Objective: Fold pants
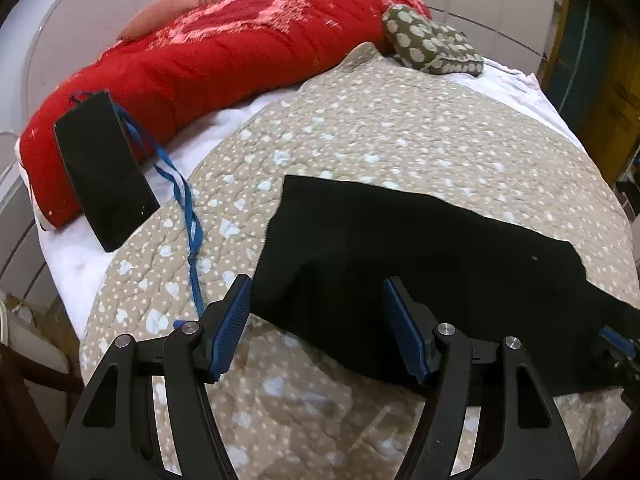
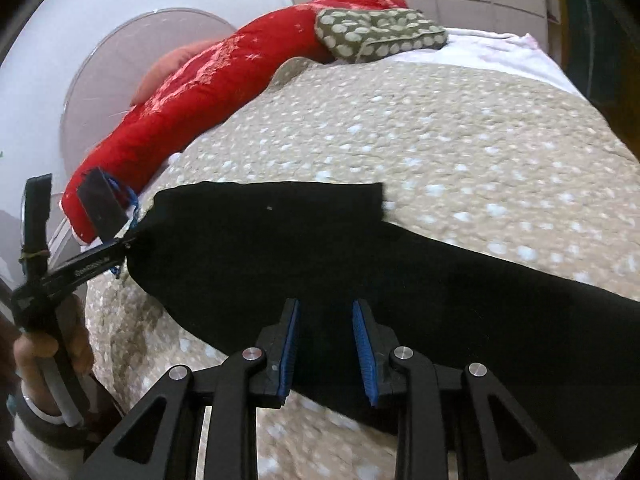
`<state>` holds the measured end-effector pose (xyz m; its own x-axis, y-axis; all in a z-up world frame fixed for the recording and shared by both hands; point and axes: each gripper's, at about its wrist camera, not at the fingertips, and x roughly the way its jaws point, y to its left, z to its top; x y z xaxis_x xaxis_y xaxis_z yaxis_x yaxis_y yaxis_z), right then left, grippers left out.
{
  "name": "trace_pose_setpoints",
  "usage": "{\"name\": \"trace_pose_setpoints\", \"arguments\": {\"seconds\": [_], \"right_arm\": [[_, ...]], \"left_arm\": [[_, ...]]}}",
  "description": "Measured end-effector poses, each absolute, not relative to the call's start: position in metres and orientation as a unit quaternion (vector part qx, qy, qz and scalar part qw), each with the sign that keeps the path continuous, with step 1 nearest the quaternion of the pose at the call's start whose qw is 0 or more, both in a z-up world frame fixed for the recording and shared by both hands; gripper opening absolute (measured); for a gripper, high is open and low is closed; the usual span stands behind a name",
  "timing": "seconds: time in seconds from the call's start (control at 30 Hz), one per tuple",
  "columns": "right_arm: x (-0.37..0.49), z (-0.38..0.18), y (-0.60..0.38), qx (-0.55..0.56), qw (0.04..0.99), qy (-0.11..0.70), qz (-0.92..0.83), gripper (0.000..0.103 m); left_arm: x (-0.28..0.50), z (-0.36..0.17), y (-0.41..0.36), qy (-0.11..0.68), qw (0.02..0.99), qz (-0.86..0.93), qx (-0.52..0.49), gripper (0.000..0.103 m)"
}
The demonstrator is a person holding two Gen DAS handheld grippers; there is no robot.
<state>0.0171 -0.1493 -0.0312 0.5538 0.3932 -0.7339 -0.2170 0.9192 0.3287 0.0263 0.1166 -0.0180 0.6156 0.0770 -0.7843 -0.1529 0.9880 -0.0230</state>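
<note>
The left hand-held gripper point(image 1: 316, 328) points steeply down over the near-left edge of the black pants point(image 1: 400, 264), jaws wide apart and empty. The right hand-held gripper point(image 2: 326, 346) hovers over the pants' near edge, jaws partly apart, gripping nothing. The pants lie flat on the quilted bed point(image 1: 360, 128). A black phone point(image 1: 104, 168) leans against a red bolster point(image 1: 208, 56) far left.
</note>
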Motion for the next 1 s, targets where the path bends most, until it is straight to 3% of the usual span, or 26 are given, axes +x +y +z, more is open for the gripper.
{"name": "trace_pose_setpoints", "arguments": {"seconds": [0.37, 0.73, 1.0], "right_arm": [[-0.015, -0.036, -0.233, 0.120, 0.884, 0.446, 0.073, 0.029], [-0.026, -0.065, -0.271, 0.156, 0.878, 0.449, 0.060, 0.030], [-0.049, -0.049, -0.310, 0.187, 0.880, 0.434, 0.041, 0.031]], "left_arm": [[0.008, 0.016, 0.049, 0.408, 0.912, -0.010, -0.023, 0.067], [0.018, -0.045, -0.016, 0.472, 0.880, -0.049, -0.001, 0.067], [0.015, -0.034, -0.043, 0.463, 0.883, -0.072, 0.018, 0.067]]}}
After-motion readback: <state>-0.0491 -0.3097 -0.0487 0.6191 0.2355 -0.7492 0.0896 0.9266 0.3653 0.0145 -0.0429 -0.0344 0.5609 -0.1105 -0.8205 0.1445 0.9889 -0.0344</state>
